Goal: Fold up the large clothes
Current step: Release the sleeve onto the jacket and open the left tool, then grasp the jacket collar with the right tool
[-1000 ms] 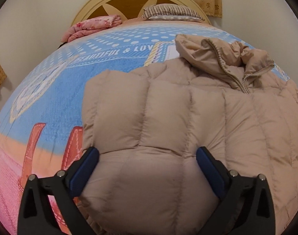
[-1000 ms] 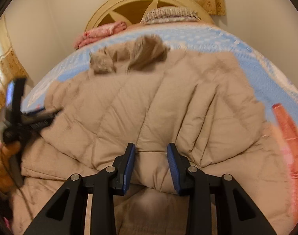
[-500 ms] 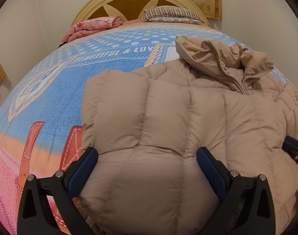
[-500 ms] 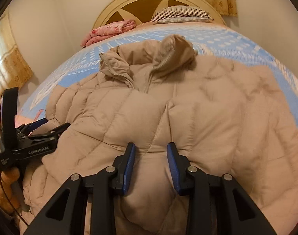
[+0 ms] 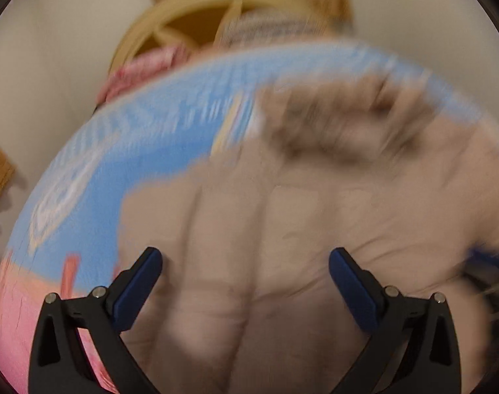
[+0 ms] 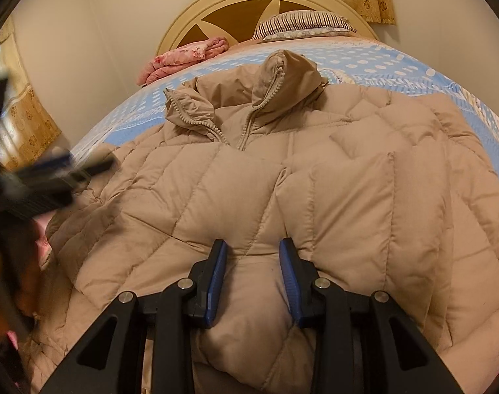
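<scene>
A beige quilted down jacket (image 6: 315,170) lies spread on the bed, collar and zipper toward the headboard. My right gripper (image 6: 252,256) is shut on a fold of the jacket near its lower edge. In the blurred left wrist view the same jacket (image 5: 282,229) fills the lower middle. My left gripper (image 5: 246,262) is open over it, fingers wide apart, holding nothing. The left gripper also shows blurred at the left edge of the right wrist view (image 6: 46,177).
A blue dotted bedspread (image 6: 380,62) with pink lower border (image 5: 16,312) covers the bed. A striped pillow (image 6: 302,24) and a folded pink blanket (image 6: 187,54) lie by the cream headboard (image 6: 184,23). Curtains hang at the left (image 6: 29,121).
The left gripper has swung quickly, blurring its view, and stays open. The right gripper keeps its pinch on the jacket, which has settled flatter with the collar further away.
</scene>
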Tool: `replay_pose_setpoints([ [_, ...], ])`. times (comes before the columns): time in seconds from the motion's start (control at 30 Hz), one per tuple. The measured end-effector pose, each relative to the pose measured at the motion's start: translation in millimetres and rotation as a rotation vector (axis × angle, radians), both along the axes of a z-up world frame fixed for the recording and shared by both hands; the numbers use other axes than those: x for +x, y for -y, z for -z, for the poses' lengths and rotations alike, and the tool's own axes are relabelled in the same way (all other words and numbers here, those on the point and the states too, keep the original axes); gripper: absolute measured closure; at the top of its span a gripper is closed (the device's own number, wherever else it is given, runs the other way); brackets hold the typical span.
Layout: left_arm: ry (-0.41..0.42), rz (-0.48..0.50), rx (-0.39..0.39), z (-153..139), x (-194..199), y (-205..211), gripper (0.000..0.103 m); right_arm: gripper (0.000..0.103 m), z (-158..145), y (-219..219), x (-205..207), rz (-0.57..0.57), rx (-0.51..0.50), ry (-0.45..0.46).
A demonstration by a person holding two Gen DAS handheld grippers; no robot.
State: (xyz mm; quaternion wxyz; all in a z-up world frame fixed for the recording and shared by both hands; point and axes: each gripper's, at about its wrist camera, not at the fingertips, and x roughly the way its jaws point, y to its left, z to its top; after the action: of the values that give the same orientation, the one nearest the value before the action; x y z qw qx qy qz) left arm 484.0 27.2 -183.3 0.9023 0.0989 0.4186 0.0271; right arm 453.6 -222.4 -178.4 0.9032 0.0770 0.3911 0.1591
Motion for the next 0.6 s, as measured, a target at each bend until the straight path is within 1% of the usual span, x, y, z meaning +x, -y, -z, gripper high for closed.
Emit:
replay_pose_setpoints([
  [0.03, -0.004, -0.004, -0.070, 5, 0, -10, 0.000, 0.068, -2, 1, -1, -0.016, 0.007, -0.004],
  [0.07, -0.003, -0.014, -0.121, 5, -1, -19, 0.000, 0.068, -5, 2, -1, -0.034, 0.006, -0.013],
  [0.1, -0.003, -0.021, -0.137, 5, -1, -23, 0.000, 0.068, -9, 4, -1, -0.051, 0.009, -0.022],
  [0.13, 0.002, -0.018, -0.142, 7, -2, -24, 0.000, 0.065, -16, 8, 0, -0.065, 0.027, -0.023],
  [0.2, 0.014, -0.016, -0.144, 8, -3, -24, 0.000, 0.058, -40, 21, 5, -0.057, 0.083, 0.019],
  [0.27, 0.020, -0.017, -0.159, 9, -3, -25, 0.000, 0.054, -70, 33, 22, -0.038, 0.128, 0.062],
  [0.33, 0.020, -0.016, -0.171, 11, -4, -28, 0.000, 0.035, -92, 39, 56, 0.002, 0.132, 0.067],
  [0.4, 0.021, -0.015, -0.183, 8, -5, -28, 0.000, 0.035, -102, 39, 95, 0.026, 0.113, 0.036],
  [0.47, 0.019, -0.015, -0.192, 7, -4, -28, 0.000, 0.035, -96, 37, 149, 0.060, 0.094, -0.081],
  [0.5, 0.018, -0.015, -0.196, 8, -3, -28, 0.000, 0.035, -94, 37, 164, 0.071, 0.090, -0.112],
  [0.57, 0.017, -0.014, -0.201, 8, -2, -28, 0.000, 0.035, -84, 30, 197, 0.094, 0.038, -0.168],
  [0.6, 0.017, -0.014, -0.204, 8, -2, -28, 0.000, 0.035, -79, 24, 209, 0.097, -0.011, -0.178],
])
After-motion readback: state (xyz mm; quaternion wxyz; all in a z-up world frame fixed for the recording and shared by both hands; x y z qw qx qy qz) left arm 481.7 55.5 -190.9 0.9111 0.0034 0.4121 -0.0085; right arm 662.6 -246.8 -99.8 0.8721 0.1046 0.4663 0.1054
